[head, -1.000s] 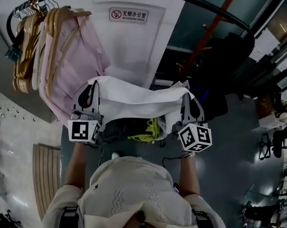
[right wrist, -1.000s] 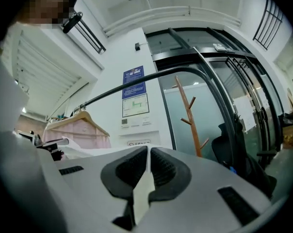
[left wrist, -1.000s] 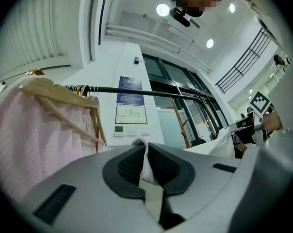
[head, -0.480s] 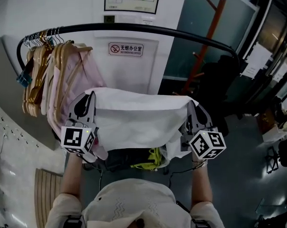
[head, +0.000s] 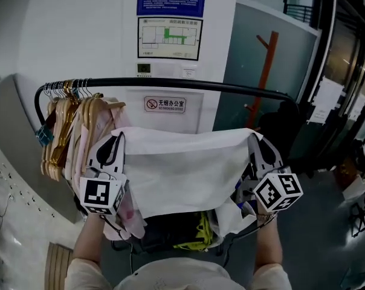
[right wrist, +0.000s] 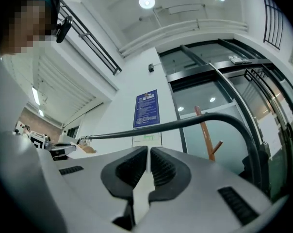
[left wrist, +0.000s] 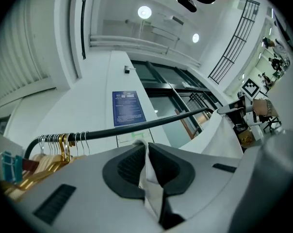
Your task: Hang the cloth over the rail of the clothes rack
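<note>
Cloth (head: 182,168): white, plain, stretched wide between two grippers, top edge taut, lower edge hanging loose. It is held up in front of the black rail (head: 170,83), below it and apart from it. Left gripper (head: 118,139) is clamped on the cloth's left corner, and right gripper (head: 255,139) is clamped on its right corner. Rail's left end carries bunched wooden hangers (head: 64,122) and a pink garment (head: 113,116).

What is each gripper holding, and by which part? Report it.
Both hold one white cloth, stretched between them: the left gripper is shut on its top left corner, the right gripper on its top right corner.
</note>
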Motion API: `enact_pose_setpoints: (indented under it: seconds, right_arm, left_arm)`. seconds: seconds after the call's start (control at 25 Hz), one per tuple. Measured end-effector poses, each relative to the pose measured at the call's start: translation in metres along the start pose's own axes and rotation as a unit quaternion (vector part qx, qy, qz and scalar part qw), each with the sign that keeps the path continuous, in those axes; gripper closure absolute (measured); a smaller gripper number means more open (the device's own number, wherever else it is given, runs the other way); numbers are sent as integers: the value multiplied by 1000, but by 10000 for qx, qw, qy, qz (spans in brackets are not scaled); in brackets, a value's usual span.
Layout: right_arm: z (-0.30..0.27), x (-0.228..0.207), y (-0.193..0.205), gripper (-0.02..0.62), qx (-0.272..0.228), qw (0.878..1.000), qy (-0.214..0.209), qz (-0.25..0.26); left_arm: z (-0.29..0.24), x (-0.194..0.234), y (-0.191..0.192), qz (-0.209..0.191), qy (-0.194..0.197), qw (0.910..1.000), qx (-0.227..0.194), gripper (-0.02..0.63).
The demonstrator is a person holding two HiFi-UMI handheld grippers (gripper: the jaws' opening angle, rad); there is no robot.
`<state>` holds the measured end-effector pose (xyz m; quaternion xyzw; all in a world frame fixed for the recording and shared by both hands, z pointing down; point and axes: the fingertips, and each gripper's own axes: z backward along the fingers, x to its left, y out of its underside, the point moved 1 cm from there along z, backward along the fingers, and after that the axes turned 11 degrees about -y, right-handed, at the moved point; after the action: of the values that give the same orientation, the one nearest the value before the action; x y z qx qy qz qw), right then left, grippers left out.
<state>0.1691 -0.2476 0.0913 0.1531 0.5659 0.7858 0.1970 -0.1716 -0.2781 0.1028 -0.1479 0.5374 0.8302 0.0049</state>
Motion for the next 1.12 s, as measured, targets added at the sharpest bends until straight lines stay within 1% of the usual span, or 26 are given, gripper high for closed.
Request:
enact_pose_setpoints:
  seconds: [0.08, 0.28, 0.4, 0.52, 0.68, 0.8, 0.88, 0.96, 1.04, 1.12]
  right_arm:
    - [-7, 1, -12, 572, -78, 9999, -41, 81]
    - [-18, 3, -38, 572, -211, 9994, -263, -74]
    - [-25, 5, -54, 572, -249, 9992, -324, 34]
    - [-38, 6, -83, 572, -213, 9985, -470, 209]
    - [-63, 8, -118, 572, -116, 9964, -611, 584]
    - [-90, -1, -141, 572, 85, 9945, -593, 862]
    - [-105, -9, -156, 572, 243, 9928, -584, 1017]
    - [-112, -13, -165, 572, 286, 9922, -631, 1039]
    - [-114, -14, -174, 572, 181, 9928, -673, 978]
    - [-116, -16, -180, 572, 102, 9932, -611, 987]
  left_arm:
    - [-7, 5, -10, -55, 41, 9999, -106, 578]
    - [-21, 17, -32, -157, 177, 9995, -217, 578]
    - [-27, 25, -53, -359, 213, 9983, -411, 578]
    - [-39, 35, -76, -553, 196, 9964, -616, 578]
    - [-60, 48, -96, -793, 252, 9947, -598, 578]
    - [-85, 55, -117, -994, 342, 9931, -510, 578]
    - [-97, 57, -134, -1195, 415, 9907, -507, 578]
    - [-102, 59, -144, -1384, 455, 9877, -567, 578]
    - [-107, 60, -152, -1535, 450, 9850, -647, 578]
    - [-112, 59, -157, -1704, 423, 9821, -680, 578]
